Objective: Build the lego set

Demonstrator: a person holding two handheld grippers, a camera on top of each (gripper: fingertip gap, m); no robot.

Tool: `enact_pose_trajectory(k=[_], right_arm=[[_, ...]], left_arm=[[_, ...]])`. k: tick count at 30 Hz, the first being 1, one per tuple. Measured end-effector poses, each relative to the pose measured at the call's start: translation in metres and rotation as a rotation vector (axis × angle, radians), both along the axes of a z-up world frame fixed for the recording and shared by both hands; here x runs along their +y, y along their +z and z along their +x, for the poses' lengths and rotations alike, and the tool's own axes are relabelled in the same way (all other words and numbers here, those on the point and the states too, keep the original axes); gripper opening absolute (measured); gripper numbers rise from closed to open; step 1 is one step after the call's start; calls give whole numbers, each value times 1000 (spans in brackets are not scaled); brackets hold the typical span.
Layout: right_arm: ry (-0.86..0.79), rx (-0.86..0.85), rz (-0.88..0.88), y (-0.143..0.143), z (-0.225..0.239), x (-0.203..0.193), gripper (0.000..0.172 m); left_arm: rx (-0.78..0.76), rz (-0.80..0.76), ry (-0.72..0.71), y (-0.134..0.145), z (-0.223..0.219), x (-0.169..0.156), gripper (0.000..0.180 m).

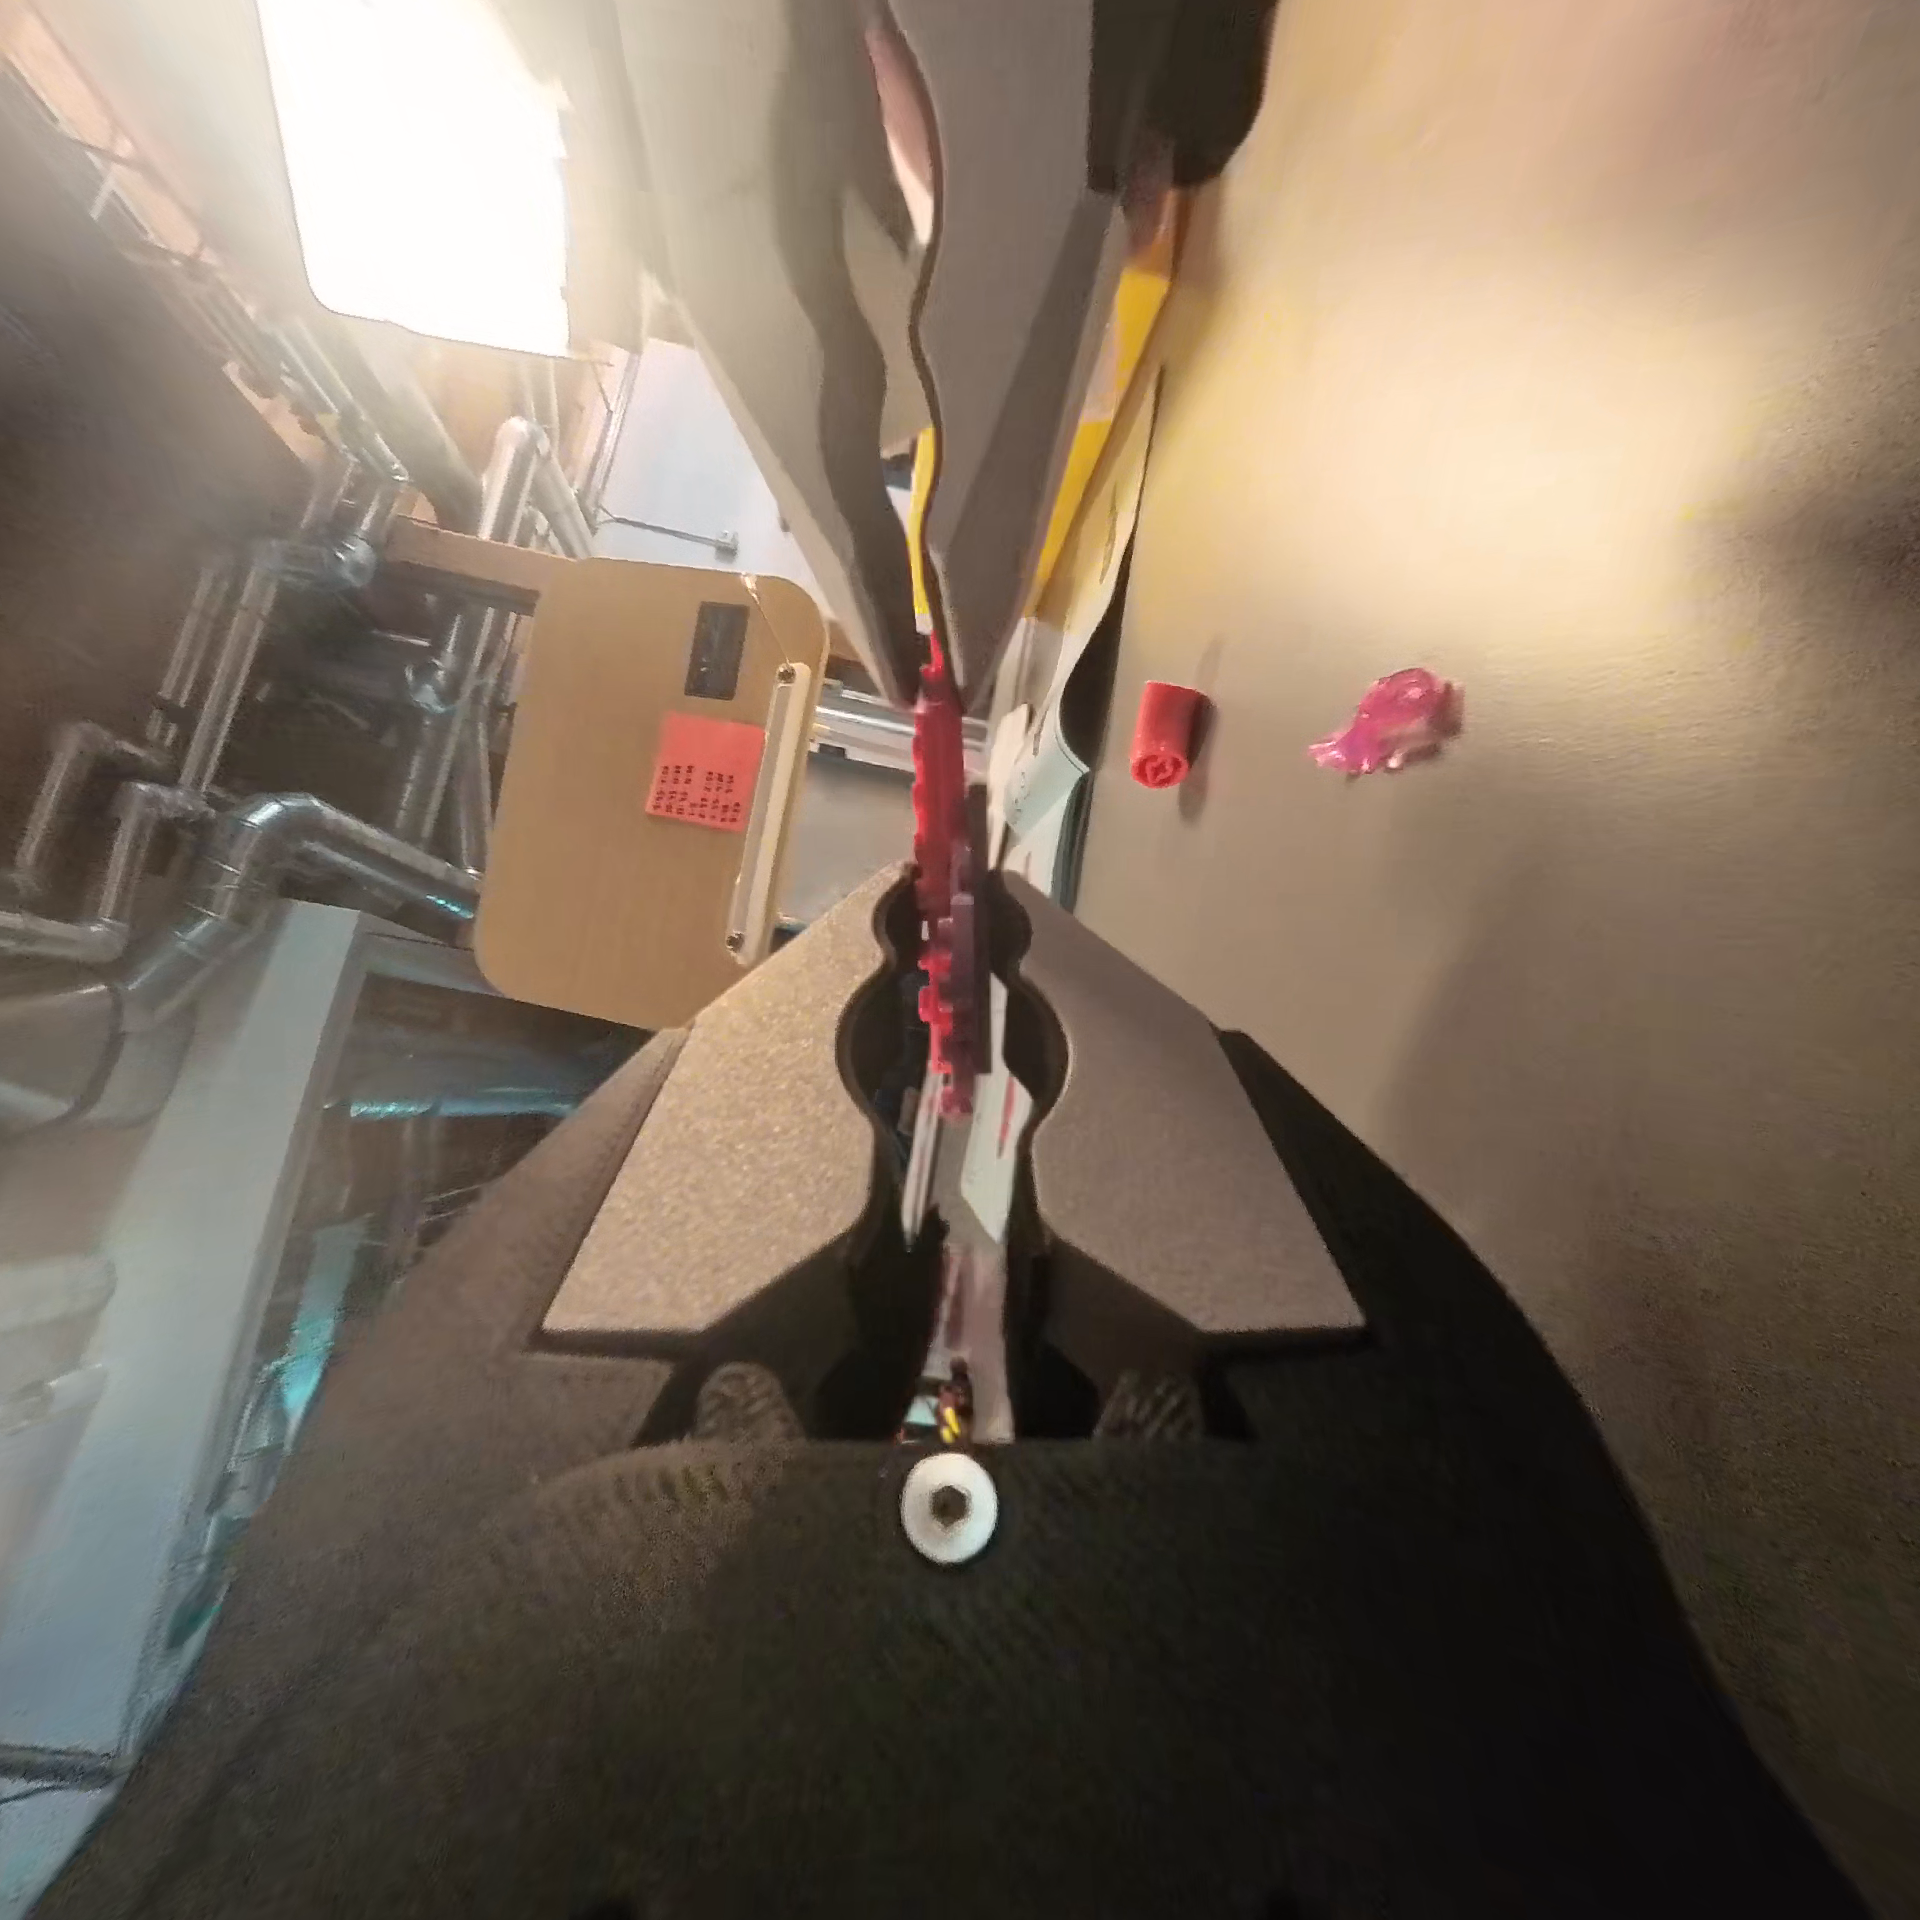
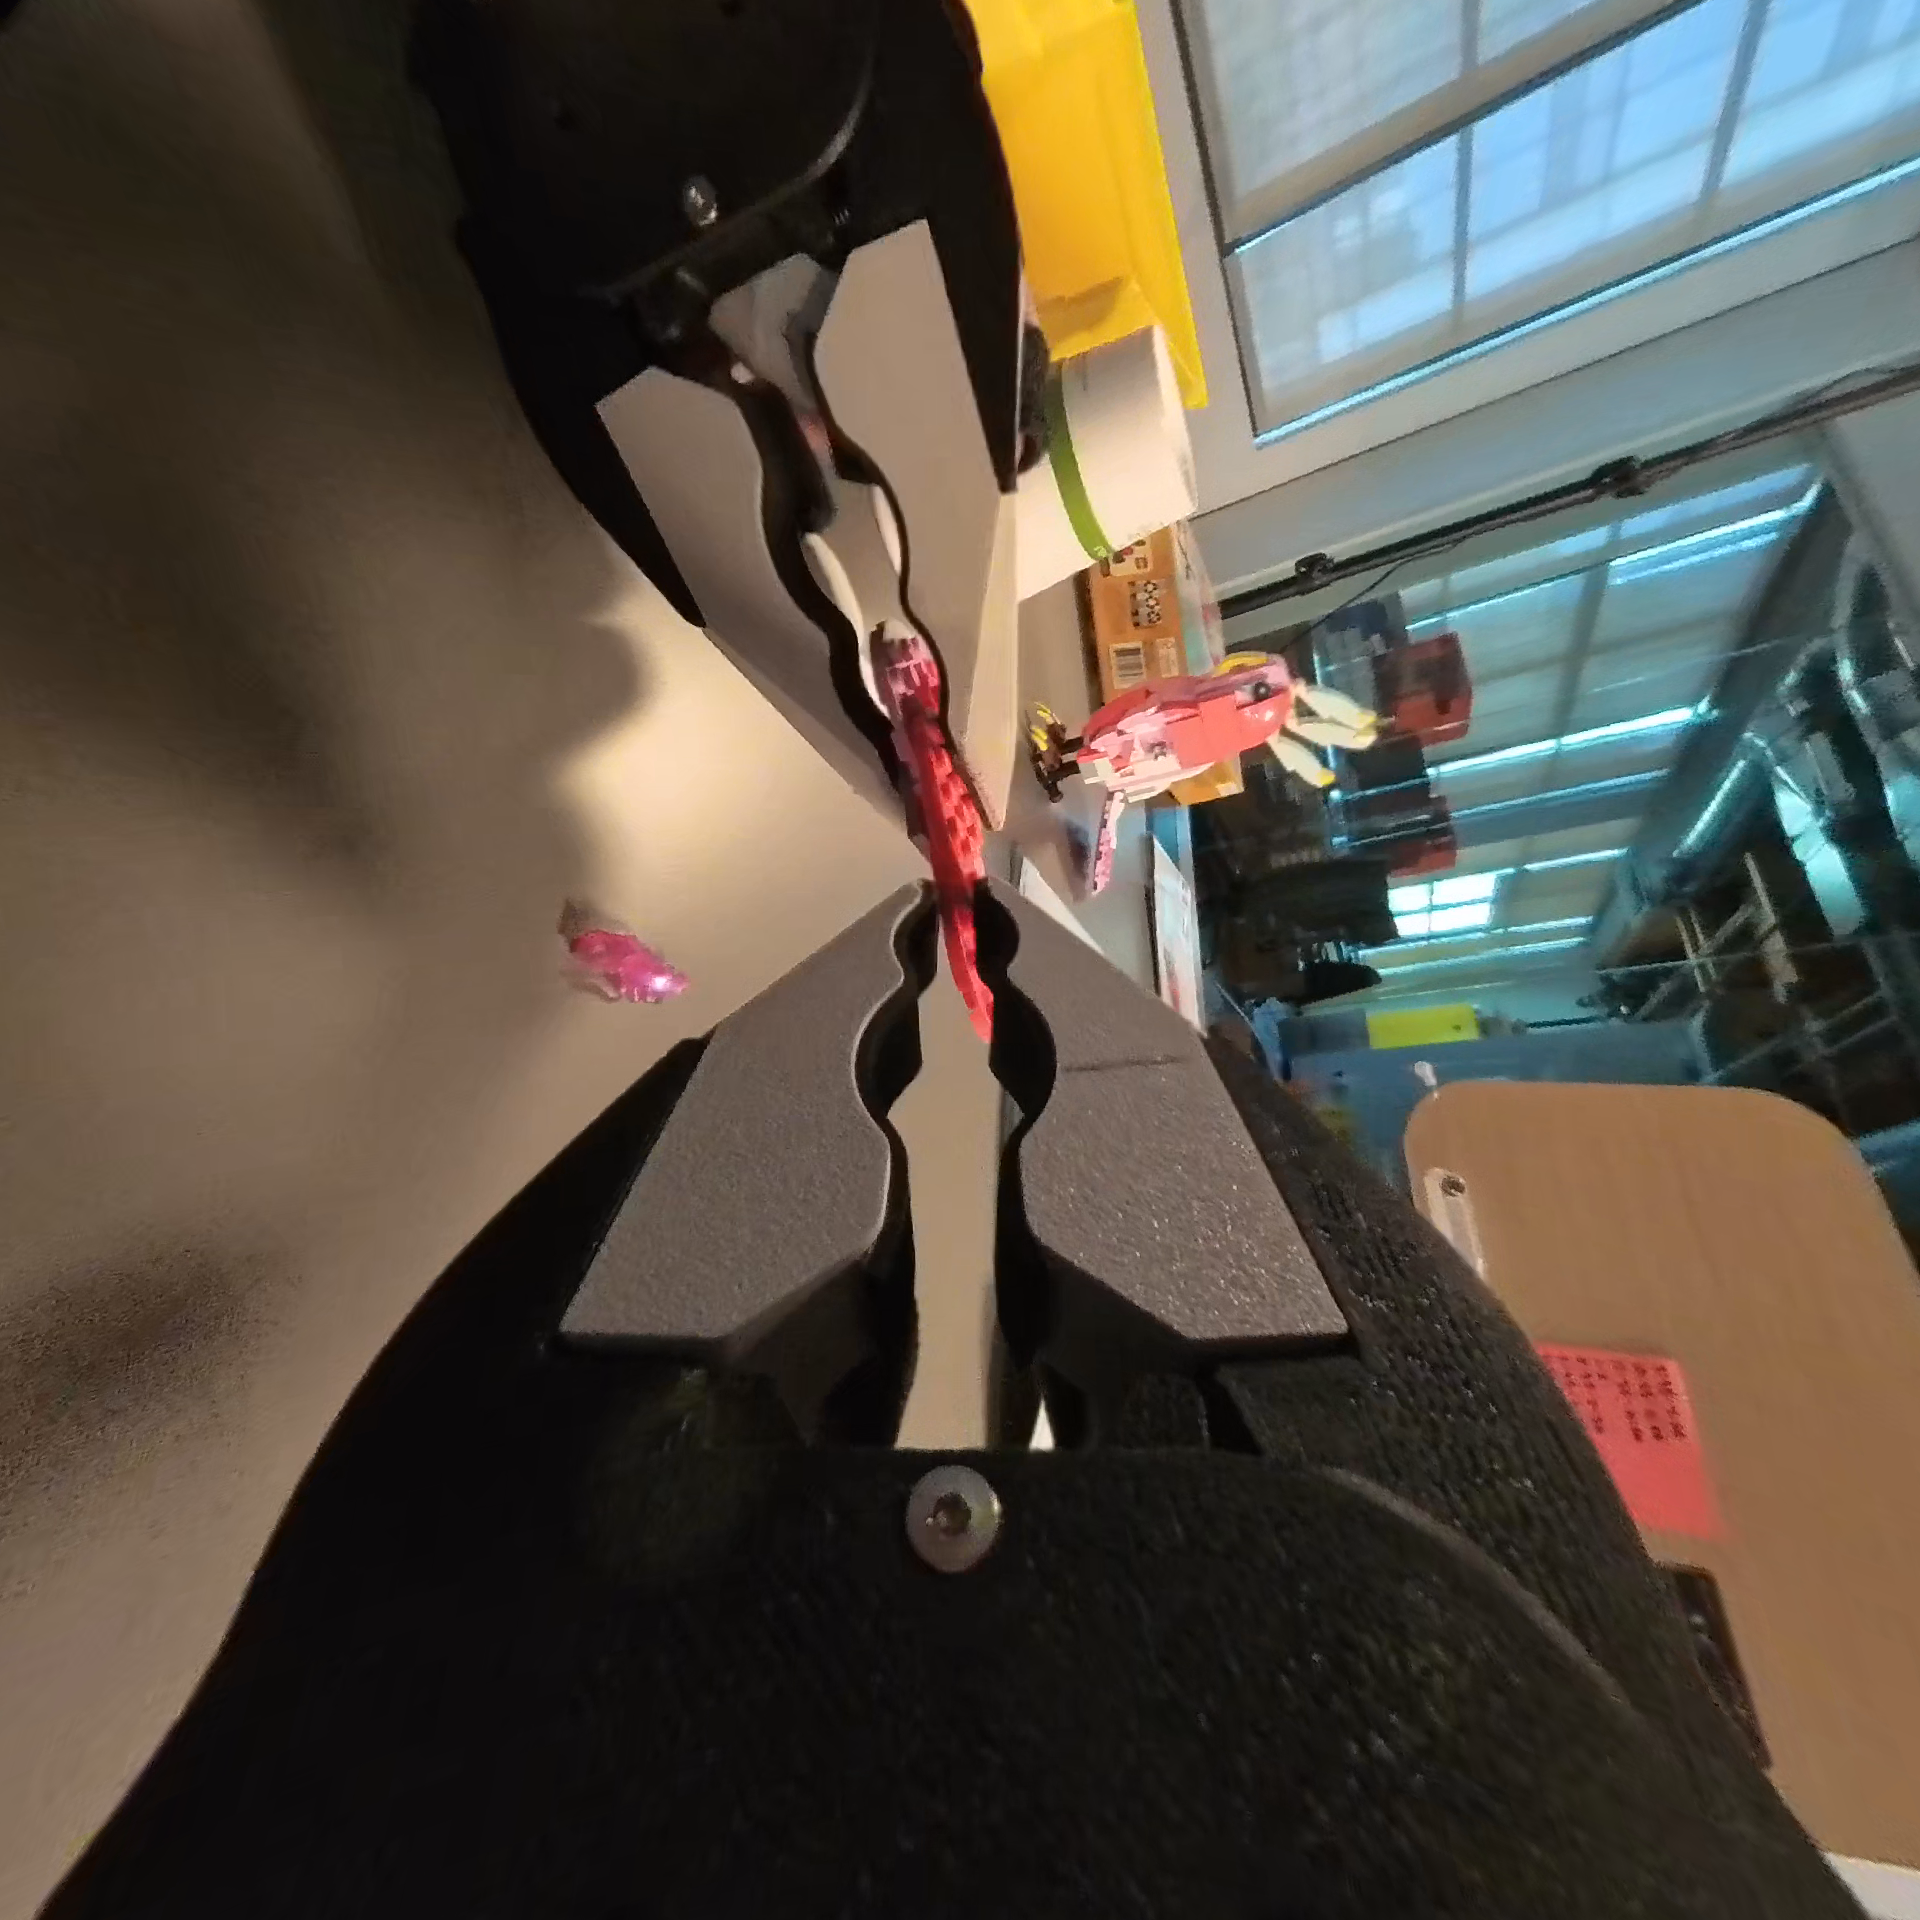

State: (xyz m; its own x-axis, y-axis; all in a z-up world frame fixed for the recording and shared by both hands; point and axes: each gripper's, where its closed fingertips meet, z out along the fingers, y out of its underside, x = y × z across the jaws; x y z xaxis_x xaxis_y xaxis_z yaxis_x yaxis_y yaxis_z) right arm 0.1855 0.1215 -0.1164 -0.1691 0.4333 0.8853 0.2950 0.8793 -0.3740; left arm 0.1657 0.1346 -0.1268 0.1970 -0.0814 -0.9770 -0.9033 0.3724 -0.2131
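1. Left wrist view: the left hand-held gripper (image 1: pixel 951 883) is clamped on the near end of a thin red studded brick piece (image 1: pixel 940 790) with a small purple piece (image 1: pixel 964 935) stacked against it. The piece is held in the air, edge-on to the camera, left of the tabletop (image 1: pixel 1558 520). The right hand-held gripper (image 1: pixel 935 675) comes in from the far side and pinches the other end

2. Risk here, as I judge it: both grippers grip only the tips of a slim plate, so any twist or pull between them could snap the purple piece off or let the plate slip and drop

3. Hard to tell here: motion blur smears the studs, and I cannot say how the purple piece joins the red one. A red cylinder (image 1: pixel 1169 732) and a crumpled pink wrapper (image 1: pixel 1387 722) lie on the tabletop to the right, well apart from the grippers

4. Right wrist view: the right hand-held gripper (image 2: pixel 961 899) is closed on the near end of the red plate, whose curved tail hangs between its fingers (image 2: pixel 790 1143). The left gripper (image 2: pixel 914 727) holds the far end

5. Risk here: the plate crosses the grip at an angle, so it could pivot

6. Hidden here: the far end of the plate sits inside the left gripper's fingers. A pink brick-built bird (image 2: pixel 1195 727) stands near the far edge of the tabletop, its base blurred
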Motion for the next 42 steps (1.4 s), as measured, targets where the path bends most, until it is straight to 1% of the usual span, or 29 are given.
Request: enact_pose_trajectory(k=[3,5,11,14,20,23,25,29,31,32,34,35,36,37,38,39,42], right_arm=[[-22,24,11,0,0,4,15],[-30,28,22,0,1,5,16],[-37,-4,65,-5,1,7,14],[-21,-2,70,-4,1,4,8],[59,10,24,6,3,-8,5],[67,-17,-5,8,4,-11,5],[64,-38,45,9,5,-12,3],[53,-75,252,7,5,-13,2],[45,-84,321,5,4,-12,3],[47,-74,322,4,4,-11,3],[47,-25,254,4,3,-8,4],[43,3,200,5,4,-5,5],[37,23,130,5,5,-3,26],[33,42,52,6,7,0,41],[33,73,-10,7,10,3,50],[26,118,-45,11,13,8,54],[-49,288,-97,22,26,32,56]], left_arm=[[11,-7,2,-3,1,0,10],[17,-8,4,-4,1,1,10],[17,-3,-3,-3,2,0,10],[15,5,-18,-1,3,-2,10],[-34,13,-110,7,7,-12,11],[-58,-5,-132,8,9,-14,11],[-75,-23,-140,8,9,-14,11],[-78,-39,-142,6,9,-14,10],[-64,-39,-130,4,8,-12,10],[-55,-34,-123,4,7,-11,11],[-40,-16,-97,4,6,-8,10],[-25,-15,-86,3,6,-7,10],[-8,-10,-76,1,5,-6,10],[5,0,-67,1,4,-5,10],[11,-1,-63,0,3,-5,11],[12,-7,-58,-2,3,-4,11],[15,-19,-29,-3,-2,0,10]])
